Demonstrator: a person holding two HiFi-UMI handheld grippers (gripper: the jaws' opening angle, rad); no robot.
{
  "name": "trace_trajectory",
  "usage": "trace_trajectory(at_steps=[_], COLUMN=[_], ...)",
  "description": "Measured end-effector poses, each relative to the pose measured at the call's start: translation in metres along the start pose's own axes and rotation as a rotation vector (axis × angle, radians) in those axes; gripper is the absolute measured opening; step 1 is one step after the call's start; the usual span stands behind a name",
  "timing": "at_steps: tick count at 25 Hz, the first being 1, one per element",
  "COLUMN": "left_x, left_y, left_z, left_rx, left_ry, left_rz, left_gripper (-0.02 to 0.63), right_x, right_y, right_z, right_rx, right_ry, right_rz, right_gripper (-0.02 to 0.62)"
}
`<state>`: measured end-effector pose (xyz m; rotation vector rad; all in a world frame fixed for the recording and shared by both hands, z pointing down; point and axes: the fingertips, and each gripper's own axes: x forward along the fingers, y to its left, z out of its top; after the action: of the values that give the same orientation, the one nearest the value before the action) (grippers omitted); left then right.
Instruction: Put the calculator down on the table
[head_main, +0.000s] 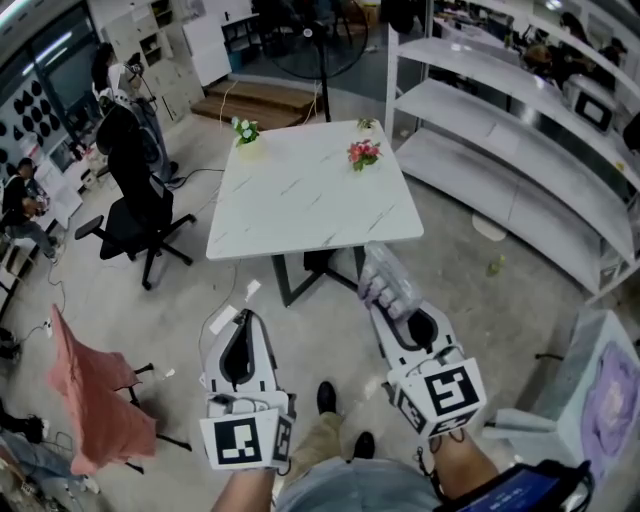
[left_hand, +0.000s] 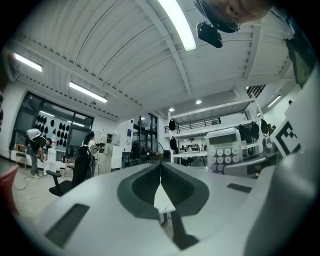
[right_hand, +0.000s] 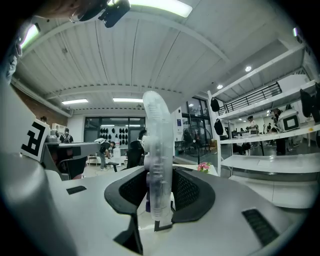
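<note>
- Since the table (head_main: 310, 190) lies ahead of both grippers and not yet under them, the step in hand reads as the carry-in. Its near edge is the closest landing strip, and most of the top shows bare.
- On the right, the right gripper (head_main: 388, 298) points level toward the near right corner, jaws clamped on the calculator (head_main: 386, 275), which stands on edge between the pads. Judgement: roll the wrist so the calculator's back faces down before lowering, or it lands on its thin side and tips.
- Alongside, the left gripper (head_main: 240, 325) is pinched closed on nothing, short of the near edge. Best kept out of the way, or ready to steady.
- Note on the calculator: clear casing, pale keys, held in the air off the table. Lower it until it rests flat, and only then let the jaws part. The casing looks smooth and may slip.
- Far side: a pink flower pot (head_main: 363, 153) near the far right corner and a white flower pot (head_main: 245, 130) at the far left corner, both well apart from the near strip.
</note>
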<state>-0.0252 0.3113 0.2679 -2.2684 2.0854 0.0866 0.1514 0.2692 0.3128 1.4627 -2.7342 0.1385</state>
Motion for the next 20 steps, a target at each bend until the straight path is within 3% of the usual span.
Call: trace_trajectory(at_steps=[10, 20], left_x=[0.109, 0.187], left_y=[0.065, 0.115], left_z=[-0.012, 0.016], left_rx=[-0.025, 0.006], left_ry=[-0.003, -0.089], left_rz=[-0.028, -0.063], left_gripper=[0.009, 0.009], right_x=[0.122, 0.205], right_y=[-0.003, -0.007], right_z=[0.001, 0.049], right_rx=[-0.001, -0.033], right_ry=[0.039, -0.063], right_rz=[0.004, -0.021], right_gripper=[0.146, 0.146])
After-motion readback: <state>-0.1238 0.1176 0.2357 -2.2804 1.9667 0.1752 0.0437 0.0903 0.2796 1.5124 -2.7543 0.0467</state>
